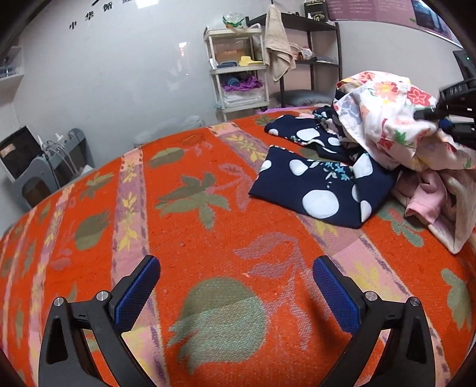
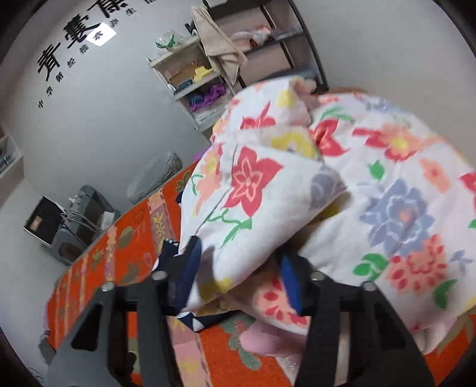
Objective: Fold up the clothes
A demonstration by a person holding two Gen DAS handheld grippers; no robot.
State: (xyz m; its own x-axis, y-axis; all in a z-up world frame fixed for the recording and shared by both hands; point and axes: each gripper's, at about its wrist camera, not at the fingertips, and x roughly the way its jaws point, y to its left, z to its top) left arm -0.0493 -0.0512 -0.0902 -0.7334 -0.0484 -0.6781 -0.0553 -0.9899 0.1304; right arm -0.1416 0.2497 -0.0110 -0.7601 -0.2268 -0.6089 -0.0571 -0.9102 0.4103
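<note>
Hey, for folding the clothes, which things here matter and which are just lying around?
Job:
floral garment
navy dotted garment
pink garment
right gripper, around a floral fold
left gripper, open

Lying about:
white cart
beige towel
dark shelf

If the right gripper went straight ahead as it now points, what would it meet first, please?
Most likely the floral garment: the right gripper is open around a fold of it already, so hardly any travel is left.

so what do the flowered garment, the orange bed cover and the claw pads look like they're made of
Flowered garment: soft matte woven cloth, probably cotton; it creases and drapes limply. Orange bed cover: thick woven blanket, with a nubby, slightly pilled surface. Left claw pads: blue textured rubber or plastic, judging by the fine grid pattern.
</note>
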